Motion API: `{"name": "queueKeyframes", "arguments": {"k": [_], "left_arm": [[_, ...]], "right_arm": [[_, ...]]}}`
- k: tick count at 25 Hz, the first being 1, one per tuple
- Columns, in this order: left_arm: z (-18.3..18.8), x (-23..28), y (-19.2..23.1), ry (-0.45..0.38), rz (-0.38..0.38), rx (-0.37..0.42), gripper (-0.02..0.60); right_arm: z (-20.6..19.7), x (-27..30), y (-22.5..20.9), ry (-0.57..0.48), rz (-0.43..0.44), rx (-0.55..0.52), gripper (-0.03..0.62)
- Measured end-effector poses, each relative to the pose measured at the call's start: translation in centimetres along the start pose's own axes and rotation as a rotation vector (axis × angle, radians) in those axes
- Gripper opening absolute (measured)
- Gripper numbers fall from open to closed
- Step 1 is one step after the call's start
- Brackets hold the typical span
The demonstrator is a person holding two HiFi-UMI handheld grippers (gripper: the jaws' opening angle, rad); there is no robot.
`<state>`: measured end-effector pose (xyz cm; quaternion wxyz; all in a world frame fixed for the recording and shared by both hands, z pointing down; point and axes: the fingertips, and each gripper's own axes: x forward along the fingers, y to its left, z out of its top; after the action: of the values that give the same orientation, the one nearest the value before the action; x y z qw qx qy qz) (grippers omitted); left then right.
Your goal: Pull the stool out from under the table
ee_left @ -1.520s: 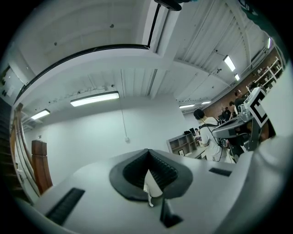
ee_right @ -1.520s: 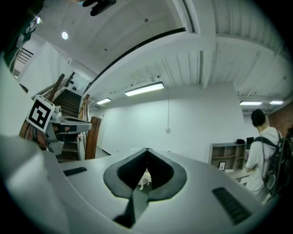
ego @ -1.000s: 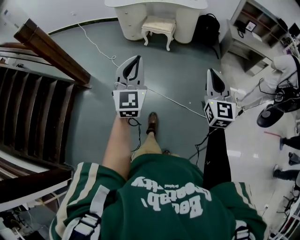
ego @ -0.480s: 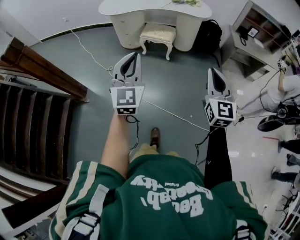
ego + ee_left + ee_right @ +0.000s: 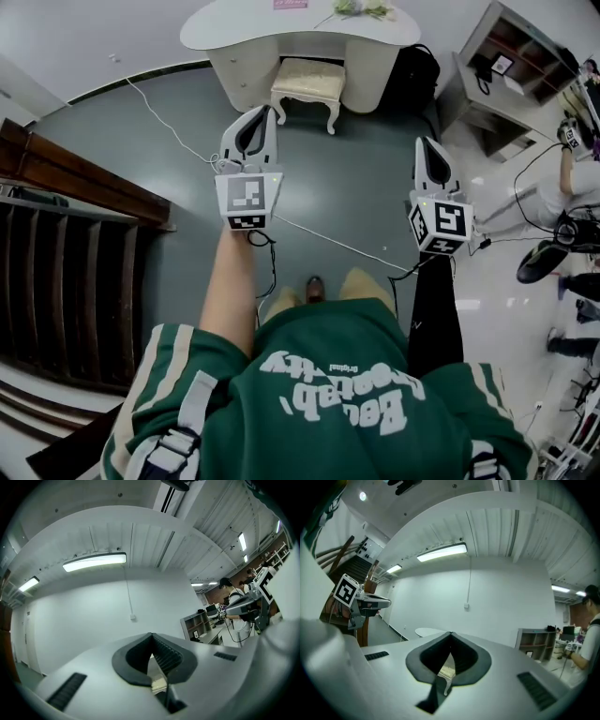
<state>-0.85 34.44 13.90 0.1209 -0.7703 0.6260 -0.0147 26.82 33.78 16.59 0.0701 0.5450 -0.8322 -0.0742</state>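
Table: white table [image 5: 244,23] with a smooth, rounded kidney-shaped top on two curved pedestals, against the far wall; a pink card and a small bunch of flowers lie on it.
Stool: cream stool [image 5: 307,82] with a padded, textured rectangular seat and curved carved legs. It stands in the gap between the pedestals, back half under the tabletop, front edge and front legs out on the floor.
Left gripper: the left gripper [image 5: 270,114] has a pale grey plastic shell with black ribbed pads; its jaws are pressed together with nothing between them, as the left gripper view [image 5: 151,637] shows. It points level toward the stool and is well apart from it.
Right gripper: the right gripper [image 5: 422,143] has the same build, with jaws also pressed together and empty. In the right gripper view [image 5: 451,634] a cream stool leg shows through the opening behind the pads.
Marker cubes: a white cube with black square patterns sits on the back of each gripper, left [image 5: 248,202] and right [image 5: 440,225].
Floor: smooth grey-green floor [image 5: 169,169], slightly glossy, crossed by a thin white cable [image 5: 169,122].
Stairs: dark wooden stairs [image 5: 66,244] with a slanted handrail at the left.
Shelf: pale open shelf [image 5: 511,66] at the right, with a black backpack [image 5: 419,61] beside the table.
Person: green sweatshirt [image 5: 328,394] with cream stripes along the sleeves.
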Motion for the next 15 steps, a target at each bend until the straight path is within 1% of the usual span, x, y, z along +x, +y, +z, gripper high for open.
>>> {"name": "queueKeyframes", "arguments": {"k": [1, 4, 6, 11, 15], "left_arm": [[-0.3, 0.6, 0.2, 0.004, -0.004, -0.002, 0.014], [0.8, 2.8, 0.7, -0.023, -0.009, 0.023, 0.014], [0.5, 4.4, 1.0, -0.027, -0.011, 0.027, 0.014], [-2.3, 9.4, 2.5, -0.023, -0.011, 0.035, 0.014], [-5.5, 14.6, 4.9, -0.017, 0.01, 0.05, 0.014]], "right_arm": [[-0.1, 0.6, -0.2, 0.004, -0.002, 0.001, 0.008], [-0.3, 2.7, -1.0, 0.005, -0.006, 0.008, 0.008], [-0.6, 4.7, -1.4, 0.0, -0.002, 0.013, 0.008], [-2.2, 11.5, -1.5, -0.007, 0.039, 0.011, 0.008], [-3.6, 19.0, -1.3, -0.022, 0.075, 0.007, 0.008]]}}
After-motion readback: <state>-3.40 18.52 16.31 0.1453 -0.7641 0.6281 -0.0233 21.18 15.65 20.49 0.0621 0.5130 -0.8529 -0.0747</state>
